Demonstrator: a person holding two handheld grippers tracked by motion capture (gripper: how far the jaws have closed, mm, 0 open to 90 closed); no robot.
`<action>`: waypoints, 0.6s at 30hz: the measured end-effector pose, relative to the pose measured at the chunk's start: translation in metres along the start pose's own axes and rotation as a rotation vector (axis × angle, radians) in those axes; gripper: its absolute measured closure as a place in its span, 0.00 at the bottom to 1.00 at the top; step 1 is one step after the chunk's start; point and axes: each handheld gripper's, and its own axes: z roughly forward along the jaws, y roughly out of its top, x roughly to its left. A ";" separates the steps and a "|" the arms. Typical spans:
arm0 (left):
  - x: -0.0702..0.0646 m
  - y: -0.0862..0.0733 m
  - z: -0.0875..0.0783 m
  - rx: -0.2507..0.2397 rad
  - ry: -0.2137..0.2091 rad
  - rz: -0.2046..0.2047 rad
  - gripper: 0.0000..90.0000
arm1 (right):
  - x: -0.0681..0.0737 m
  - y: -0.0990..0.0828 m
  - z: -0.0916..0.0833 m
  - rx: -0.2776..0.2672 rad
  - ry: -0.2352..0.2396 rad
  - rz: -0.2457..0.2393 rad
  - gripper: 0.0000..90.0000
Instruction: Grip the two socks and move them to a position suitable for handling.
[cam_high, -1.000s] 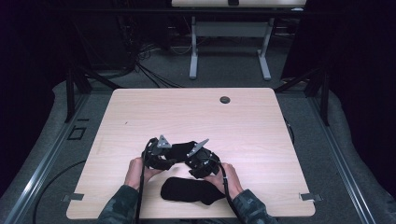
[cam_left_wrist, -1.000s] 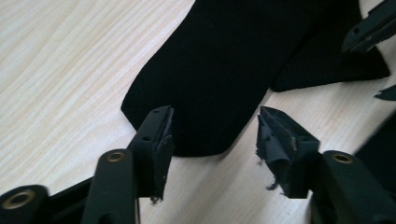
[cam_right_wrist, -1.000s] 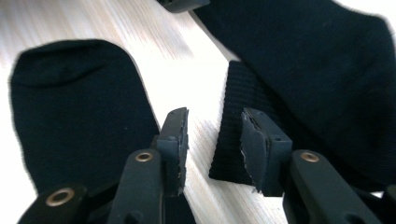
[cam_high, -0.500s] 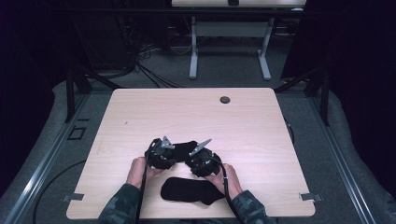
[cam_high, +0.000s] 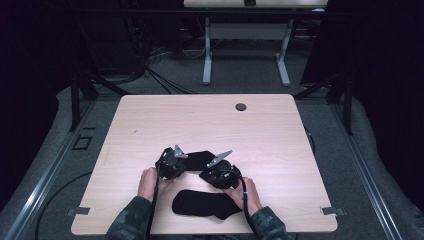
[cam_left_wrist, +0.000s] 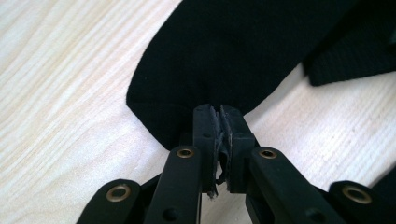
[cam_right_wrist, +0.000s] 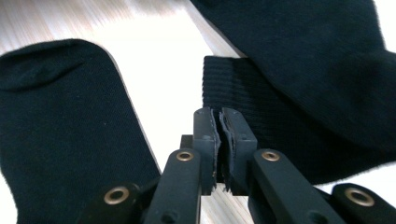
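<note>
On the light wooden table (cam_high: 280, 130) lie 2 black socks, and the work in hand looks like pairing or folding them, at an early stage. Taking the near sock (cam_high: 205, 204) as the landmark, which lies flat close to the table's front edge between the person's 2 wrists, the far sock (cam_high: 199, 159) lies just beyond it, stretched between the 2 grippers. The left gripper (cam_high: 176, 161) sits just beyond and to the left of the near sock; its jaws have just been closing and now stand pressed together on the rounded toe end of the far sock (cam_left_wrist: 224, 56), with a fold of black fabric pinched between the pads. The right gripper (cam_high: 216, 170) sits just beyond the near sock's right half; its jaws have also just been closing and now stand pressed together at the ribbed cuff (cam_right_wrist: 243, 88) of the far sock, though I cannot tell for certain that fabric is caught between them. So the grasp on both ends seems done or nearly so; lifting the far sock, laying it on the near sock and folding appear left. Count: 2 socks, 2 grippers, 1 table, 1 small dark grommet (cam_high: 241, 106) far beyond the near sock.
</note>
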 end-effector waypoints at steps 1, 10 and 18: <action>0.000 0.000 -0.002 -0.014 -0.002 -0.013 0.96 | -0.002 -0.001 -0.003 -0.003 0.005 0.006 0.95; 0.000 0.010 -0.037 -0.112 -0.017 -0.031 0.96 | -0.002 -0.010 -0.042 -0.085 -0.004 0.008 0.96; 0.010 0.015 -0.067 -0.148 -0.020 -0.067 0.96 | -0.006 -0.026 -0.082 -0.157 0.050 -0.064 0.96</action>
